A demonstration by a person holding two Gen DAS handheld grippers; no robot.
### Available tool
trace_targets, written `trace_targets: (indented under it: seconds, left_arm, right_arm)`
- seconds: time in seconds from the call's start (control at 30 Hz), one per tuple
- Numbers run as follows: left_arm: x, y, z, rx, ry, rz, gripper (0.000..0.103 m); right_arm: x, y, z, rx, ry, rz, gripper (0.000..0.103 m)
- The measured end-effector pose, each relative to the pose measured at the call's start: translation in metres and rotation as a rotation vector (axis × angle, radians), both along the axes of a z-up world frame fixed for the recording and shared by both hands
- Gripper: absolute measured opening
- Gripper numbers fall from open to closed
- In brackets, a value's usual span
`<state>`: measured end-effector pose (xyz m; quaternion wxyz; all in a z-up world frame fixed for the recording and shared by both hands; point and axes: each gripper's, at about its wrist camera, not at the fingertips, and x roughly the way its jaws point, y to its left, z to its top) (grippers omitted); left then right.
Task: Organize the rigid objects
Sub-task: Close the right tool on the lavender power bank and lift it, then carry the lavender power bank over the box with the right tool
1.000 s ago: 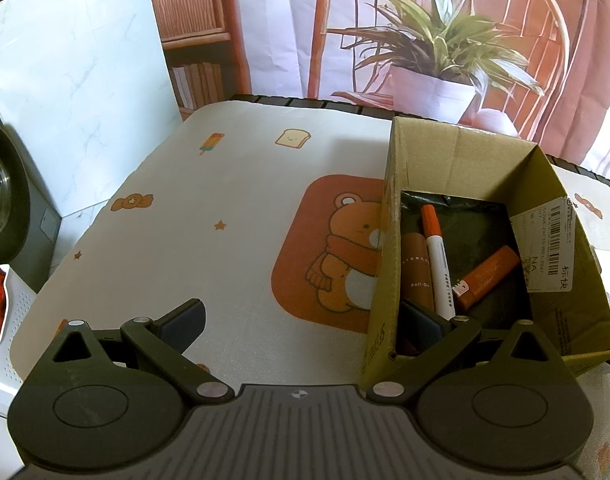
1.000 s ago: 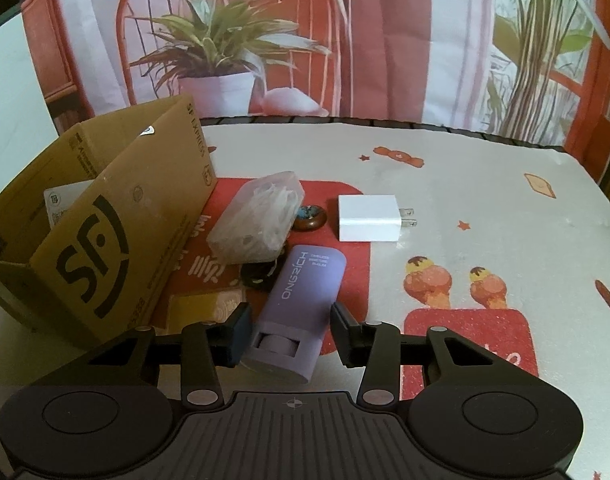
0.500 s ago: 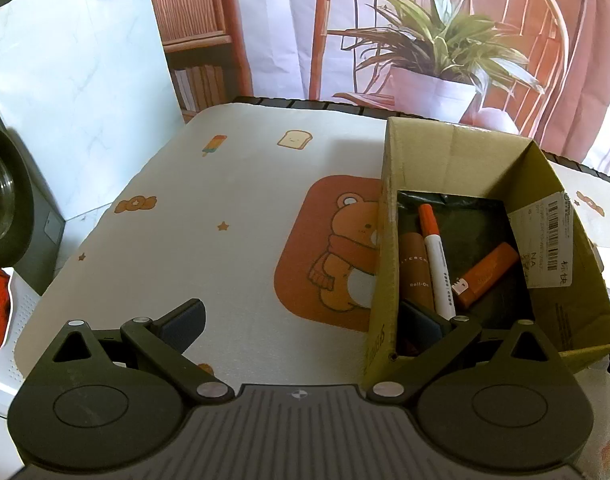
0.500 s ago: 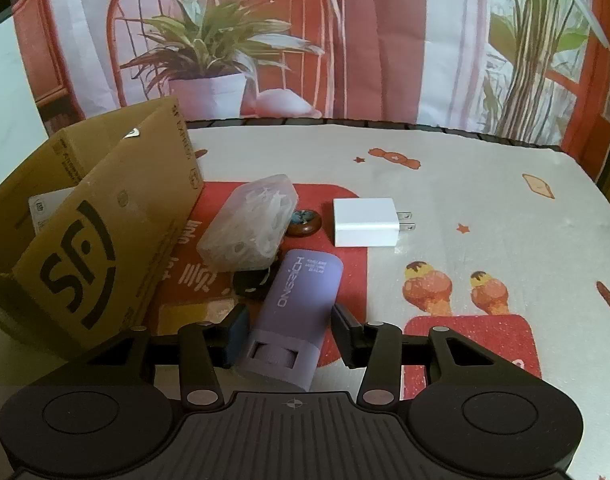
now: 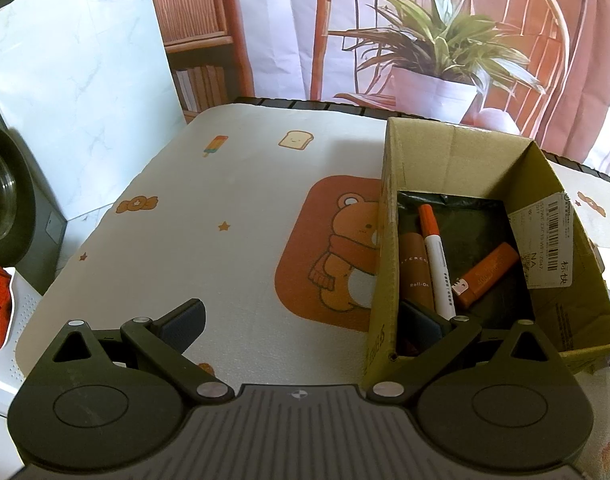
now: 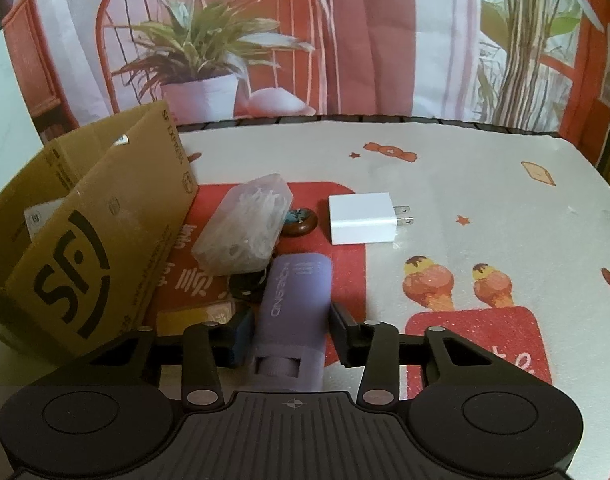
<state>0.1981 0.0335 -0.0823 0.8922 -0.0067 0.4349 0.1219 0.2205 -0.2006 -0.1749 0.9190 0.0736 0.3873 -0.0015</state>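
Observation:
A brown cardboard box (image 5: 457, 160) stands on the table; it also shows in the right wrist view (image 6: 105, 220). Inside lie an orange-capped white marker (image 5: 437, 260), a brown roll-on tube (image 5: 414, 268) and an orange lighter-like stick (image 5: 487, 274). My left gripper (image 5: 301, 320) is open, its right finger inside the box by the near left wall. My right gripper (image 6: 291, 330) has its jaws around a purple case (image 6: 295, 308), both fingers close beside it. A clear plastic box (image 6: 245, 228), a white charger (image 6: 363, 218) and a small dark round piece (image 6: 301, 220) lie beyond.
A patterned mat (image 5: 225, 200) covers the table. A potted plant (image 6: 201, 92) and a red chair stand behind the far edge. A white panel (image 5: 77, 112) stands left of the table. A yellow flat item (image 6: 193, 316) lies by the box.
The right gripper's fingers have closed in on the purple case, which now sits deeper between them. The left gripper has stayed at the box.

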Motion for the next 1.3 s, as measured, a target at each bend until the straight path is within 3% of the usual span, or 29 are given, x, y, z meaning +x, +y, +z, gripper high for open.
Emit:
trace_targets:
  seconds: [0.4, 0.93, 1.2, 1.3]
  left_arm:
    - [-0.001, 0.0, 0.001, -0.007, -0.002, 0.007, 0.103]
    - [-0.002, 0.0, 0.001, -0.021, -0.006, 0.001, 0.102]
    - [-0.002, -0.003, 0.001, -0.025, -0.01, -0.017, 0.102]
    - [-0.002, -0.002, 0.001, -0.03, -0.009, -0.016, 0.101]
  right_arm:
    - [-0.01, -0.008, 0.015, 0.056, -0.048, -0.023, 0.034]
    - [0.002, 0.0, -0.002, 0.016, 0.053, -0.005, 0.038]
    - [0.005, 0.004, -0.004, -0.023, 0.046, 0.019, 0.037]
    - [0.003, -0.001, -0.001, 0.007, 0.035, 0.001, 0.037]
